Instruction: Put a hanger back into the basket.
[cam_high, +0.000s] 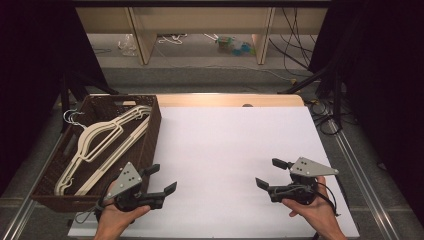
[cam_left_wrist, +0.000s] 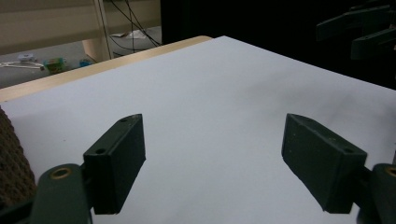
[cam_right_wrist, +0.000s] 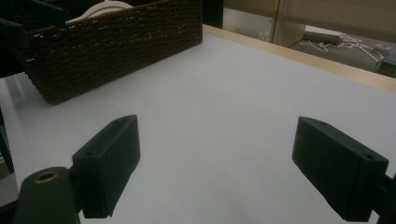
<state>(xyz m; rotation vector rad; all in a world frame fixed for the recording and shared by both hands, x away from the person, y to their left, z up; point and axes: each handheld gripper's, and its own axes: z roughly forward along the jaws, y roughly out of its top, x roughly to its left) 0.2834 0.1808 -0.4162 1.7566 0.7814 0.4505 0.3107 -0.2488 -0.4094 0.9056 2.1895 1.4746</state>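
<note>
A dark brown woven basket (cam_high: 151, 131) stands at the table's left edge with several cream plastic hangers (cam_high: 102, 140) lying in it. My left gripper (cam_high: 161, 178) hovers open over the white sheet just right of the basket's near corner, nothing between its jaws. My right gripper (cam_high: 271, 173) is open too, near the front right of the sheet, jaws pointing left. In the left gripper view my left gripper (cam_left_wrist: 212, 158) faces bare white sheet. The right gripper view has my right gripper (cam_right_wrist: 217, 165) facing the basket (cam_right_wrist: 116, 46) across the sheet, a hanger's (cam_right_wrist: 100, 9) top edge above the rim.
A white sheet (cam_high: 230, 150) covers the wooden table (cam_high: 225, 100). Beyond the far edge lie a floor with cables (cam_high: 292, 35), wooden furniture legs and small clutter. Dark curtains flank both sides. A metal rail (cam_high: 357, 170) runs along the right side.
</note>
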